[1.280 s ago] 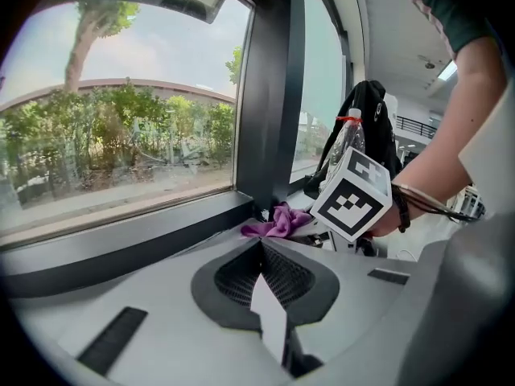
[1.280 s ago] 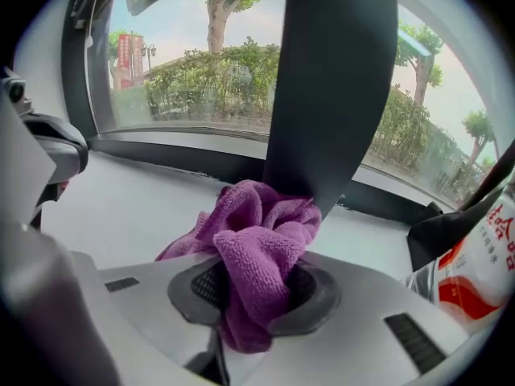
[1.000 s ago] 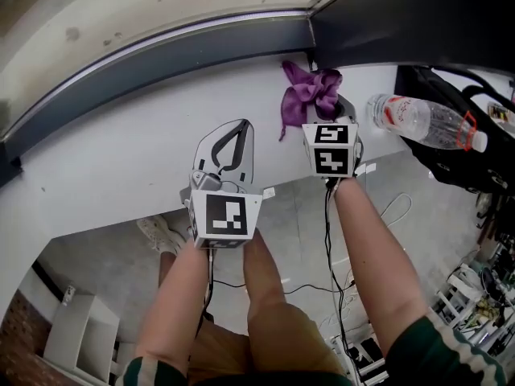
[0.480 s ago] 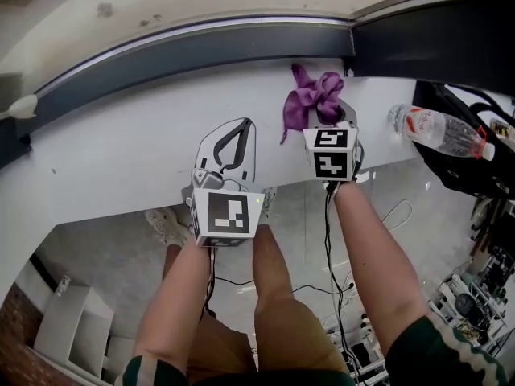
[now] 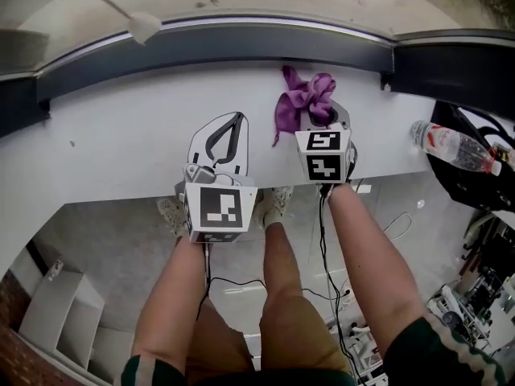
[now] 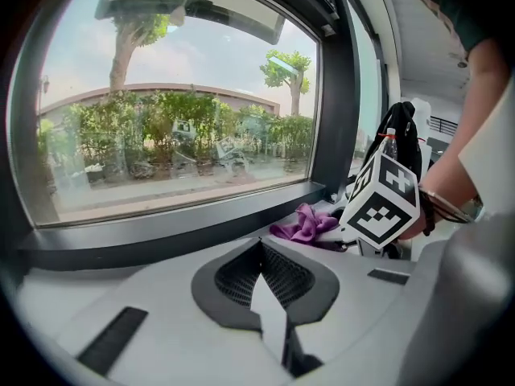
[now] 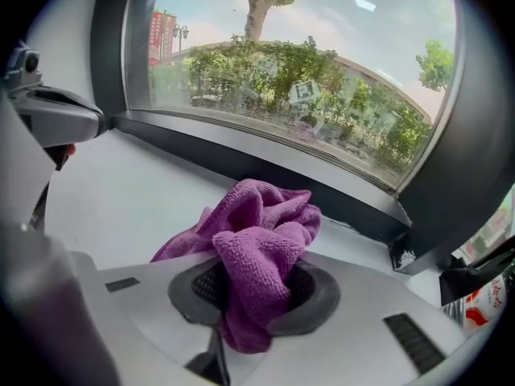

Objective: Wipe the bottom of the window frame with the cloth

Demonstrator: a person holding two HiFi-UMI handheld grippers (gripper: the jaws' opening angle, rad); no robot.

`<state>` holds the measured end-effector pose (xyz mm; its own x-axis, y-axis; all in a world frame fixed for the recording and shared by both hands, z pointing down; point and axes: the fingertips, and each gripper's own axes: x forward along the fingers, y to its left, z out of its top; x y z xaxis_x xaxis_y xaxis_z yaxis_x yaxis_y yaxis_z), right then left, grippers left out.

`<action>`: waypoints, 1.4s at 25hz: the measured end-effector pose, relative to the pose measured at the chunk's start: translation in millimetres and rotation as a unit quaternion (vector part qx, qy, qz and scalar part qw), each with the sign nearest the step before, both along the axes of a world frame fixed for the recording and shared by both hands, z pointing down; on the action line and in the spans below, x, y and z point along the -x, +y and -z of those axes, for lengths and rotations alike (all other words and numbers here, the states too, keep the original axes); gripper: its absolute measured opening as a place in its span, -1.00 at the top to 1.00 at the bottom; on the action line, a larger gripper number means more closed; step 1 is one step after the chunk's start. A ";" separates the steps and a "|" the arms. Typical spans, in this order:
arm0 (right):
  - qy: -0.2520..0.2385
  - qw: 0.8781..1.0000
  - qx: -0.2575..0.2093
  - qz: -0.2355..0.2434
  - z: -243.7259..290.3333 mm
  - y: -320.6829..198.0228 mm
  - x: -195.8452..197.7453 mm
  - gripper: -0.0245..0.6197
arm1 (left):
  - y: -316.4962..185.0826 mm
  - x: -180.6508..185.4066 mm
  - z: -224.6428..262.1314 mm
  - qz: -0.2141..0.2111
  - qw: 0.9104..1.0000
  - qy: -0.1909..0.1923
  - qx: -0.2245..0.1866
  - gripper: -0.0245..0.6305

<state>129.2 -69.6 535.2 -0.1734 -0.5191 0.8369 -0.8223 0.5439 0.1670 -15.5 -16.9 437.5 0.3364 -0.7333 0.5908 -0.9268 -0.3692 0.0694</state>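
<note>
Both grippers have slid left along the dark grey bottom rail of the window frame (image 5: 241, 43). The rail's corner post (image 5: 451, 75) and the clear plastic water bottle (image 5: 455, 147) now lie further right than a second ago.

Nearest me, the left gripper (image 5: 238, 117) hovers well short of the rail, its jaws shut tip to tip on nothing. I take it as parked clear, since one tool is enough for wiping.

Closer to the rail, the right gripper (image 7: 253, 276) has its jaws clamped on the crumpled purple microfibre cloth (image 7: 257, 232). It is pinched near its middle, so a fat wad stands out ahead, which should press well into the rail's lower edge.

The wad hangs over the white sill (image 5: 121, 143) just short of the rail, apparently not touching it; I judge the wipe itself not yet begun.

Past the rail, glass and trees.
</note>
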 end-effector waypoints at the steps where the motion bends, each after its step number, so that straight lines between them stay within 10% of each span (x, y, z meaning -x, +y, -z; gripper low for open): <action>1: -0.003 1.000 0.001 0.006 0.1 2.1 11.6 0.60 | 2.2 10.8 -0.7 0.005 1.000 -0.003 0.000 0.90; 35: -0.029 0.991 0.000 0.129 2.3 62.0 352.6 0.60 | 88.0 308.5 14.4 0.131 0.991 -0.035 -0.005 0.90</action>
<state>-223.3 -7.6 532.9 -0.3483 -0.4510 0.8217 -0.6646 0.7370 0.1228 -324.0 71.1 423.0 0.0910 -0.7964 0.5979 -0.9934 -0.1148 -0.0017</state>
